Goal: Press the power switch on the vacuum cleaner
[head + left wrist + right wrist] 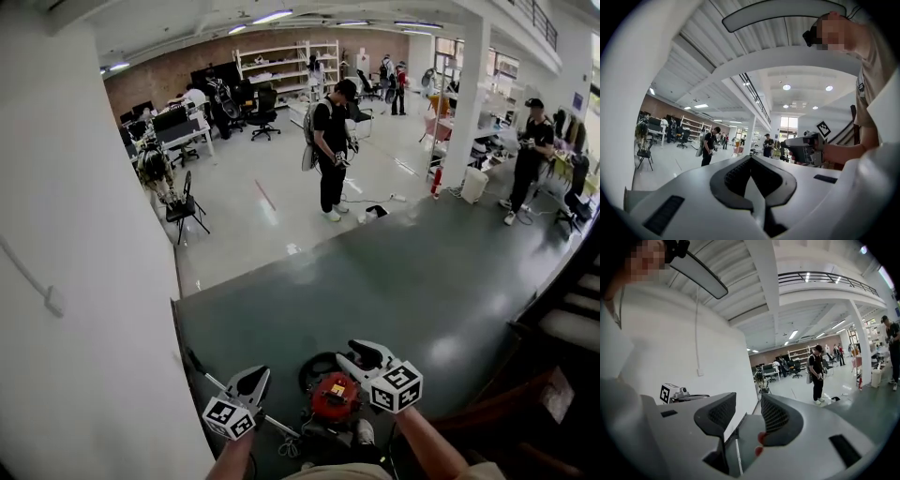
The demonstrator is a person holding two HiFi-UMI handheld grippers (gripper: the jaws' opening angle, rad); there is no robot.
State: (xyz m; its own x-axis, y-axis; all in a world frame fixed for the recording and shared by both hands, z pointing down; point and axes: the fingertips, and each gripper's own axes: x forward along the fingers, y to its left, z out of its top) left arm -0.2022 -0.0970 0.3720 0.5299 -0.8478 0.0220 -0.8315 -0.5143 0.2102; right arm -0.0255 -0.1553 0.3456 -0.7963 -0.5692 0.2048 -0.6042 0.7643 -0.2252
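Observation:
The vacuum cleaner (334,397), with a red-orange top and a black body, stands on the dark floor at the bottom of the head view. Its power switch is too small to make out. A thin dark wand (217,381) runs from it toward the wall. Both grippers are held up above it, pointing out into the room. My left gripper (247,383) (751,158) is left of the vacuum, its pads meeting at the tips with nothing in them. My right gripper (364,355) (748,398) hangs over the vacuum's right side, open and empty. A speck of red (761,438) shows low in its gap.
A white wall (75,234) rises close on the left. Dark stairs (574,323) climb at the right. A person in black (332,150) stands mid-room, another (531,155) beside a white pillar (464,103). A stand with equipment (183,202) is near the wall.

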